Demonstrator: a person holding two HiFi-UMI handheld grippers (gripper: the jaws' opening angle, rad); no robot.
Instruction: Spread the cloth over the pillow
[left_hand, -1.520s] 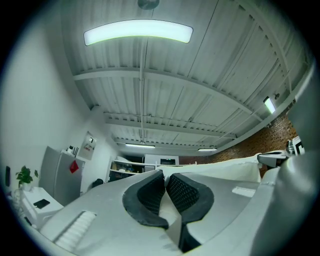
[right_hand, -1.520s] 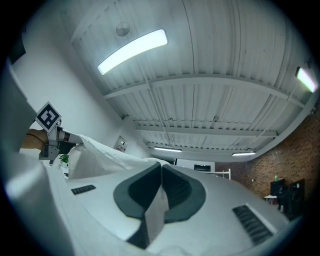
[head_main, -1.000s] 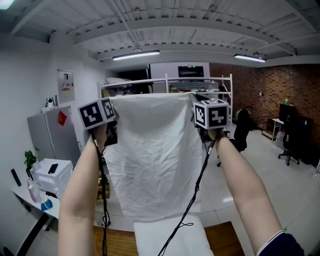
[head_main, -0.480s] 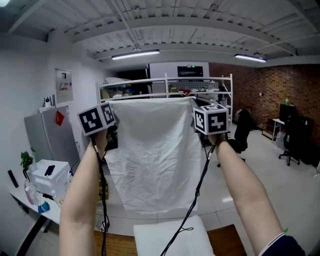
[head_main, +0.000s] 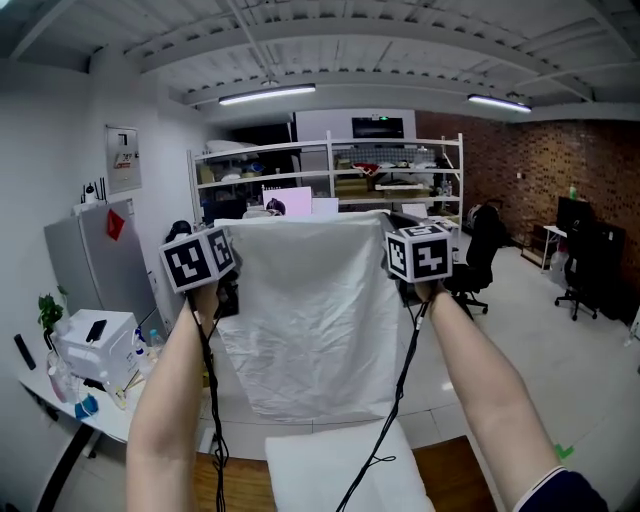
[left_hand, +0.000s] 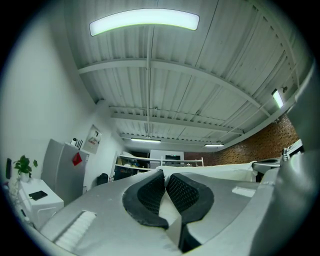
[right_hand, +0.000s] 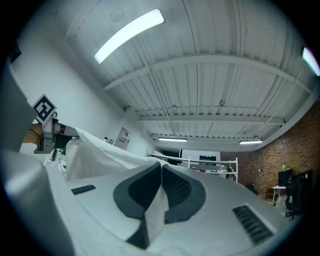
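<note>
A white cloth (head_main: 315, 310) hangs as a flat sheet in front of me, stretched between the two raised grippers. My left gripper (head_main: 226, 232) is shut on its top left corner and my right gripper (head_main: 396, 226) on its top right corner. In the left gripper view, the black pads (left_hand: 150, 192) pinch a fold of cloth (left_hand: 220, 170). The right gripper view has the right gripper (right_hand: 161, 187) closed on white cloth (right_hand: 95, 150) that runs off toward the other gripper. Below the cloth's lower edge, a white pillow (head_main: 335, 472) lies on a wooden surface (head_main: 450, 475).
A grey fridge (head_main: 88, 265) and a white table (head_main: 75, 405) with small items stand at the left. Metal shelves (head_main: 330, 175) fill the back. Black office chairs (head_main: 580, 270) stand by the brick wall at the right. Cables (head_main: 395, 400) hang from both grippers.
Both grippers and the cloth sit a little lower in the head view than a second ago. The cloth stays stretched between them, and the grips are unchanged.
</note>
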